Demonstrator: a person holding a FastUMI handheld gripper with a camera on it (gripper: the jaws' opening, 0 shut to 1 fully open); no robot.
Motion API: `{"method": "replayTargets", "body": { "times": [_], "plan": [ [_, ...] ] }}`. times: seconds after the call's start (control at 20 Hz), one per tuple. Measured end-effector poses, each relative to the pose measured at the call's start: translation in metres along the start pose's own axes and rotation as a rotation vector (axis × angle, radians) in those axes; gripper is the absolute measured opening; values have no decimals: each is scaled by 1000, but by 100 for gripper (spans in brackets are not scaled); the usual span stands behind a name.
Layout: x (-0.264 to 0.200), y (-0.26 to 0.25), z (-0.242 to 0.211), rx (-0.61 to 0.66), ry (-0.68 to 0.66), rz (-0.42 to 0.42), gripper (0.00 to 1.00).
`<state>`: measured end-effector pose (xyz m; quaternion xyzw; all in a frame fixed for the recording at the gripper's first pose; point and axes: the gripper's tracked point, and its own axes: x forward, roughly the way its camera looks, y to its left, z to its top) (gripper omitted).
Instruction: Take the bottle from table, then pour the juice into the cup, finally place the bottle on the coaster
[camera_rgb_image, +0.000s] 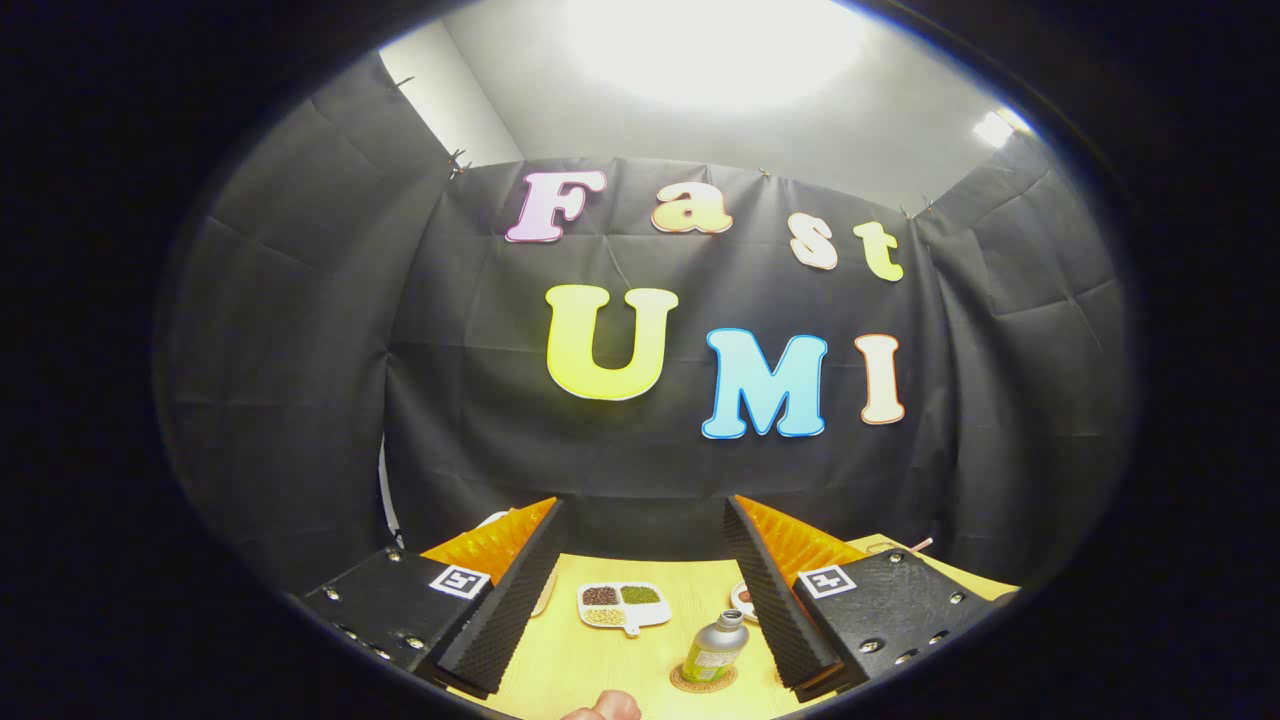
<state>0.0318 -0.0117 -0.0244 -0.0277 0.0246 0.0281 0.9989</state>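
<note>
tongs (640, 590) spread wide above bottle (716, 650) standing on coaster (702, 682).

Black cloth wall (640, 470) hung in creased panels on three sides, clipped along the top, pale ceiling (800, 140) above, bright lamp glare (710, 45) overhead, smaller light (992, 128) toward one corner, light wooden desk (580, 650) below

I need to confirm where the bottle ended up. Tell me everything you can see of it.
The bottle is small, silvery and metallic-looking, with a narrow capped neck and a green-yellow label around its body. It stands upright on a round brown coaster on the wooden table. It sits between the open gripper's fingers, nearer the right one; neither touches it.
</note>
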Motion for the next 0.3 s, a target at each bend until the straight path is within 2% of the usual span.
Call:
{"method": "replayTargets", "body": {
  "times": [0.3],
  "plan": [
    [-2, -6, -17, -2, 55, -16, 97]
  ]
}}
